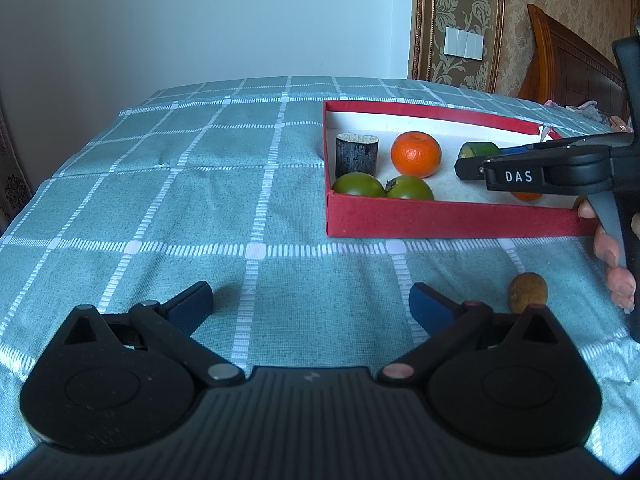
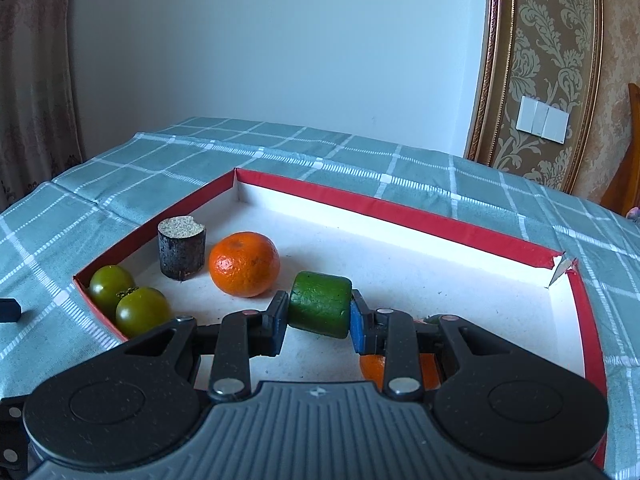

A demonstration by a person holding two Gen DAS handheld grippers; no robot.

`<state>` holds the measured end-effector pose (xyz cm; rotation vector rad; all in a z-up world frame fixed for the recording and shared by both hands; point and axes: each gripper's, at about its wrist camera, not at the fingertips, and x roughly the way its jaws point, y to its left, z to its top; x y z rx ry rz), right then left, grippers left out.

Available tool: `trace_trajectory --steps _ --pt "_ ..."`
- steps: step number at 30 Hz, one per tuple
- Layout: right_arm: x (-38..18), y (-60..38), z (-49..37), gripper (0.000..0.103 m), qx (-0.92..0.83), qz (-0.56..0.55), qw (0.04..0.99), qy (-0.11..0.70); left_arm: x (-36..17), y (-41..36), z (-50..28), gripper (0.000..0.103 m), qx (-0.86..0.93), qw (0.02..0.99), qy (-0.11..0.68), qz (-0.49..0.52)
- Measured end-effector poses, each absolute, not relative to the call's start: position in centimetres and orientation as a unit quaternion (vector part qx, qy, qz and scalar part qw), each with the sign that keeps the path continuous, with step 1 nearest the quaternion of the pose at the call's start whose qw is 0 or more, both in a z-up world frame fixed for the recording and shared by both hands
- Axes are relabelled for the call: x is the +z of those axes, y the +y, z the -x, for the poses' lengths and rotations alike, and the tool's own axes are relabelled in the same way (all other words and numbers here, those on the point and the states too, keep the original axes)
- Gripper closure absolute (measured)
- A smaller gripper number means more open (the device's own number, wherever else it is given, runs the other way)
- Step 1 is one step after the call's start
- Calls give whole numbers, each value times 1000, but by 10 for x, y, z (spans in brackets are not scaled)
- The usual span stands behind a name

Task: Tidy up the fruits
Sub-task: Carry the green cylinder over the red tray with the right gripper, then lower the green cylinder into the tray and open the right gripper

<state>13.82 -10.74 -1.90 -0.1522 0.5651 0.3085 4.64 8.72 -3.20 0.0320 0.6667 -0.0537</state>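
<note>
Checked teal cloth (image 1: 240, 184) under red tray (image 1: 440, 222); right claw (image 2: 318, 320) clamps green chunk (image 2: 320, 304), left claw (image 1: 310, 308) apart.

A shallow red box (image 2: 400, 210) with a white floor holds two green tomatoes (image 2: 128, 300) touching in its near left corner, an upright dark stalk piece (image 2: 182, 254) and a mandarin (image 2: 244, 264) (another sits partly hidden). A green cylinder piece (image 2: 320, 304) hangs sideways above the floor. A brown fruit (image 1: 528, 292) lies outside.

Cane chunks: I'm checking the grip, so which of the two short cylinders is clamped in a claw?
The green cane piece, lying sideways between the right claw's pads above the red box. The dark cane piece stands upright, untouched.
</note>
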Motion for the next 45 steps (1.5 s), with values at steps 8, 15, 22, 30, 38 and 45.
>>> trace_trajectory --steps 8,15,22,30,38,45 --pt "-21 -102 -139 73 155 82 945 278 -32 87 -46 0 -26 944 327 -16" --pt "-22 -96 -137 73 157 96 942 281 -32 87 -46 0 -26 944 327 -16" --pt "-23 -96 -136 73 155 95 942 282 -32 87 -46 0 -26 944 327 -16" --pt "-21 -102 -125 72 159 86 943 280 -32 87 -46 0 -26 944 327 -16" --pt "-15 -119 -94 51 156 60 951 259 -31 87 -46 0 -26 944 327 -16" --pt "-4 -151 -41 39 138 60 964 221 -31 87 -46 0 -26 944 327 -16"
